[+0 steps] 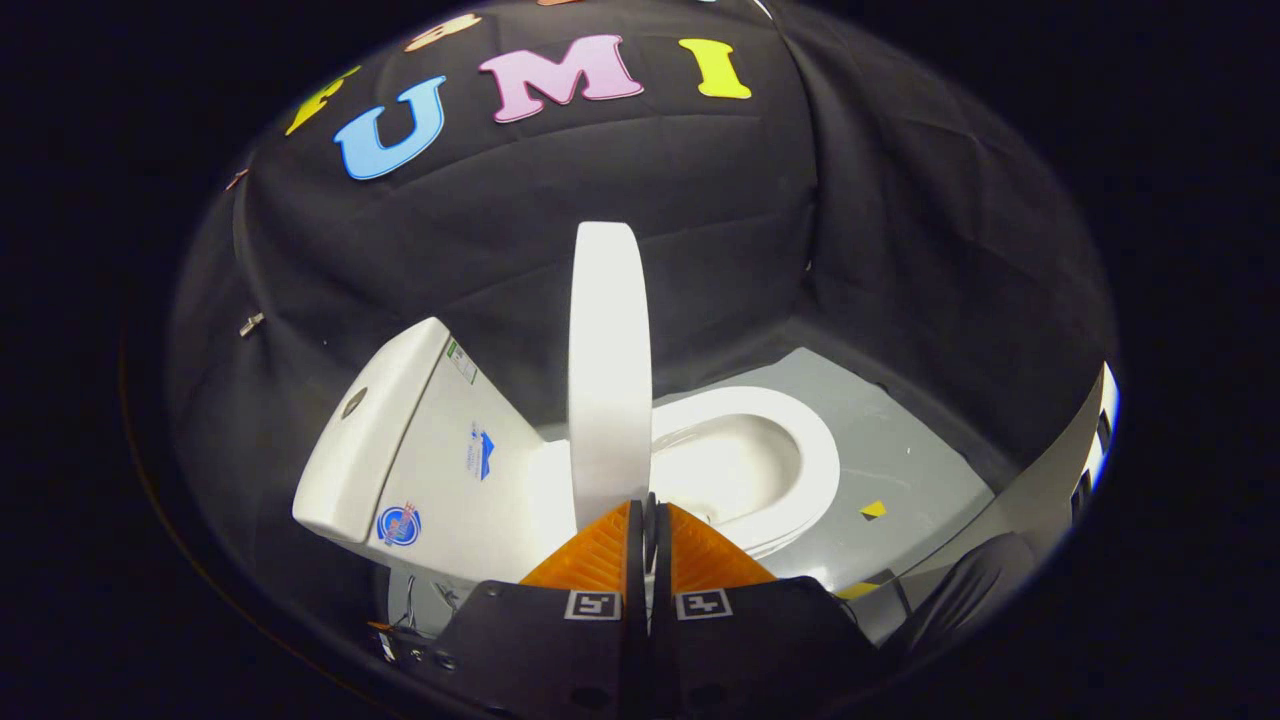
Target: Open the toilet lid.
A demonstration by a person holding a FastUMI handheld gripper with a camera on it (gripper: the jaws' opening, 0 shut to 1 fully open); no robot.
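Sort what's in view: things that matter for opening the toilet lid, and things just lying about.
Job:
toilet lid, raised on edge
toilet seat
hand-held gripper, fingers shut, just under the lid's edge
cistern

Lying about:
yellow marker on the floor
cables below the cistern

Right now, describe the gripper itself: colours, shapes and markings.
The gripper has two orange, wedge-shaped fingers with ribbed faces that taper to narrow tips. They sit on black blocky mounts, each carrying a square black-and-white marker tag near the finger base. A thin dark slit runs between the two halves, and screw holes dot the black body. The jaws are pressed together.
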